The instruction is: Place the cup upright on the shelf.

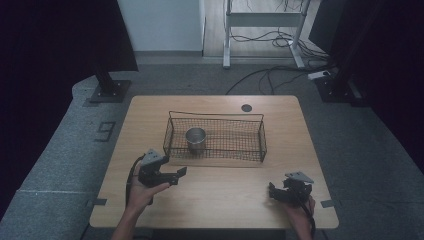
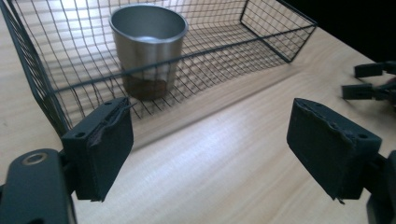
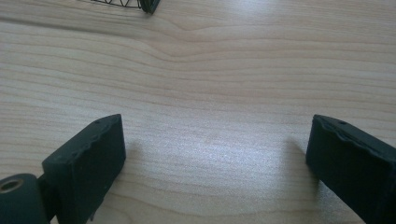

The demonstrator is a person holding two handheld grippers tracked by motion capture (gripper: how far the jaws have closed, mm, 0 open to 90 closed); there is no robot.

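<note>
one steel cup (image 2: 148, 46) in wire basket (image 2: 280, 39), beyond open left fingers (image 2: 105, 149).

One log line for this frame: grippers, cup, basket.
left gripper: open, empty, facing basket | right gripper: open, empty, over table | steel cup: upright inside wire basket, left part

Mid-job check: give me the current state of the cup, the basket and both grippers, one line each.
Metal cup: upright, open and empty inside, standing in the left part of the basket.
Wire basket: upright on the table, holding just the cup.
Left gripper: jaws apart, nothing between them, pointed at the basket from just outside its near wall.
Right gripper: jaws apart, empty, low over bare tabletop.
</note>
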